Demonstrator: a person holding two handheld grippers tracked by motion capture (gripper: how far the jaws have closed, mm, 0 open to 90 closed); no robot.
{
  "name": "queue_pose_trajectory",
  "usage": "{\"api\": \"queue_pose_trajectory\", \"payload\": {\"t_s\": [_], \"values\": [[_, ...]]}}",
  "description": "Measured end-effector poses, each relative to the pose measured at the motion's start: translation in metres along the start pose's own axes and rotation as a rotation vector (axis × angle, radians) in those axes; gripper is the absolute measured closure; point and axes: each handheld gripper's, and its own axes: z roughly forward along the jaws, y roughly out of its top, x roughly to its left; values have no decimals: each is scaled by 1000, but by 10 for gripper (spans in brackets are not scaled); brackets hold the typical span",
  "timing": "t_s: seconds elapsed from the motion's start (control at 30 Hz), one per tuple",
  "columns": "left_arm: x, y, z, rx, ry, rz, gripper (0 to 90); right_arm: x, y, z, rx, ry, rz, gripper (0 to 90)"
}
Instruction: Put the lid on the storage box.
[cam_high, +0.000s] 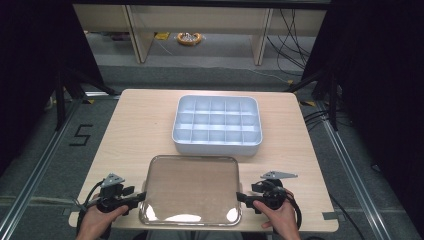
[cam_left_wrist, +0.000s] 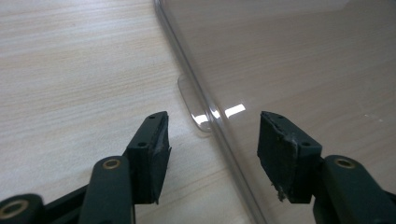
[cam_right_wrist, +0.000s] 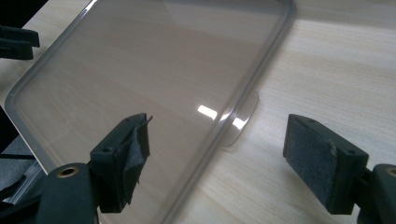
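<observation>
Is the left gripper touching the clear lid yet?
Apart. The left gripper view shows the left gripper straddling the clear lid edge, with gaps beside both pads.

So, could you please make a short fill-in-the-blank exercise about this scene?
1. The clear lid lies on the table, on the side of the divided tray that is ____ to the person.
2. The tray's compartments are all ____.
3. The left gripper has the lid's ____ between its open jaws.
4. The right gripper is ____.

Missing words: nearer; empty; edge; open
</observation>
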Motion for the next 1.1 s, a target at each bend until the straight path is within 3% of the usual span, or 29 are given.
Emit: {"api": "queue_pose_trajectory", "payload": {"t_s": [0.07,0.1,0.33,0.43,0.5,0.53,0.6,0.77,0.8,0.87,1.0,1.03,1.07,1.1], "values": [[0,2,2,-8,-2,2,451,0,0,0,3,-25,-5,239],[-1,3,4,-7,-1,5,462,-1,1,1,2,-3,-8,239],[0,6,13,15,-3,10,499,-2,4,5,-3,-16,13,245],[-2,6,17,18,-18,-6,509,-4,6,9,-5,-22,14,245],[-5,7,17,22,-21,-5,515,-3,7,10,7,-10,45,248],[-6,7,17,36,-18,13,513,-3,7,11,8,-17,48,250],[-9,6,18,28,-29,3,521,-4,8,14,2,7,46,254],[-13,5,19,23,-40,35,526,-5,8,22,4,3,98,267],[-13,5,19,25,-41,36,527,-6,6,24,-4,-2,134,275],[-14,5,20,13,-43,26,528,-7,6,25,-11,1,138,274],[-13,5,19,30,-37,58,530,-6,5,25,-26,15,162,261],[-14,5,19,27,-35,55,530,-5,5,26,-33,-4,188,246],[-15,5,19,18,-34,45,528,-7,2,25,-63,20,257,242],[-16,4,20,3,-32,34,528,-7,2,25,-63,20,257,242]]}}
